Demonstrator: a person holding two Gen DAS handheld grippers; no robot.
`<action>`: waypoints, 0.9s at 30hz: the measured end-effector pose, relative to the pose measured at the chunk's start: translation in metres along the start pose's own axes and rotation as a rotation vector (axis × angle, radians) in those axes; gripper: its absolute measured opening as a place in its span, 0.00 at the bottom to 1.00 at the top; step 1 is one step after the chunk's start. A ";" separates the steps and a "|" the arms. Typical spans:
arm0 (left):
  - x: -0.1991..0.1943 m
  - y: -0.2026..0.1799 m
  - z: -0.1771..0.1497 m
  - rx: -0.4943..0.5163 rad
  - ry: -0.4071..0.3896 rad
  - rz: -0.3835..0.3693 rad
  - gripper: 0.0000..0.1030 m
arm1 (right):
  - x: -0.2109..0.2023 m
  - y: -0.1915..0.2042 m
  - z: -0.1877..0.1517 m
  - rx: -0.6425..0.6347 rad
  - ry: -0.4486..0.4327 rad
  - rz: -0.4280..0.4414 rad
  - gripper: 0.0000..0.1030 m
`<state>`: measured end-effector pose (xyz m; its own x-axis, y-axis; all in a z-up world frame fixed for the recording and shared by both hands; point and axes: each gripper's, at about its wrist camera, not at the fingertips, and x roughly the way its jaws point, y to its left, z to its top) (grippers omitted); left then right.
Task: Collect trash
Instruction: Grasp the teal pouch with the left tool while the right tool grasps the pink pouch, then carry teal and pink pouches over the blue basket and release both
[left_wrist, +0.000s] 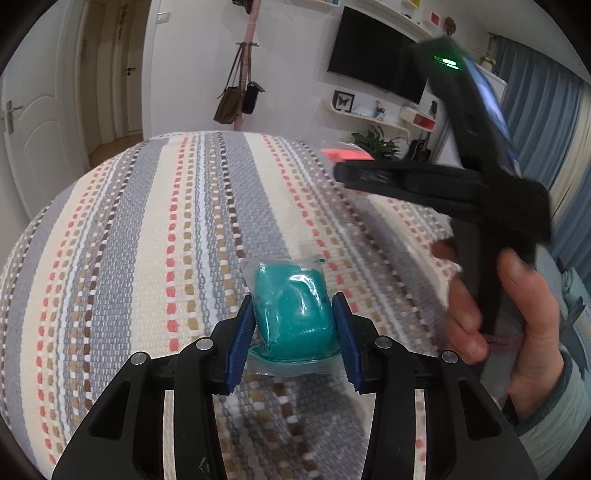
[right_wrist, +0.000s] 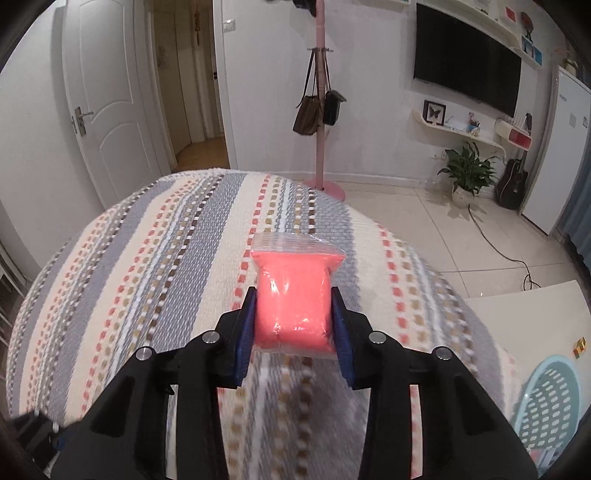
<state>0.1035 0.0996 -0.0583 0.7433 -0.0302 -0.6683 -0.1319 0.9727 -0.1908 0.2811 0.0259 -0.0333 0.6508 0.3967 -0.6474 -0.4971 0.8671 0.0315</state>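
Note:
My left gripper (left_wrist: 295, 306) is shut on a clear bag of teal clay (left_wrist: 291, 314), held just above the striped woven blanket (left_wrist: 147, 240). My right gripper (right_wrist: 293, 308) is shut on a clear bag of pink clay (right_wrist: 293, 295), held above the same blanket (right_wrist: 166, 258). In the left wrist view the right gripper shows from the side at the upper right, held by a hand (left_wrist: 517, 325), with the pink bag (left_wrist: 345, 152) at its tip. A light blue perforated basket (right_wrist: 546, 398) sits at the lower right of the right wrist view.
A pink coat stand (right_wrist: 321, 110) with hanging bags stands beyond the blanket. A potted plant (right_wrist: 465, 173), a guitar (right_wrist: 511, 184) and a floor cable lie to the right. A white surface (right_wrist: 535, 317) with a small cube sits beside the basket. A door (right_wrist: 107, 110) is at the left.

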 end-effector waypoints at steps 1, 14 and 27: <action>-0.003 -0.001 0.001 -0.004 -0.002 -0.011 0.39 | -0.010 -0.003 -0.002 0.002 -0.012 -0.001 0.34; -0.023 -0.076 0.041 0.105 -0.085 -0.111 0.39 | -0.137 -0.096 -0.037 0.127 -0.126 -0.170 0.34; 0.006 -0.201 0.055 0.249 -0.073 -0.288 0.39 | -0.193 -0.208 -0.099 0.307 -0.112 -0.333 0.33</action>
<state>0.1703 -0.0830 0.0159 0.7724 -0.3029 -0.5582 0.2459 0.9530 -0.1770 0.2019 -0.2610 0.0098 0.8125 0.0972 -0.5748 -0.0689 0.9951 0.0709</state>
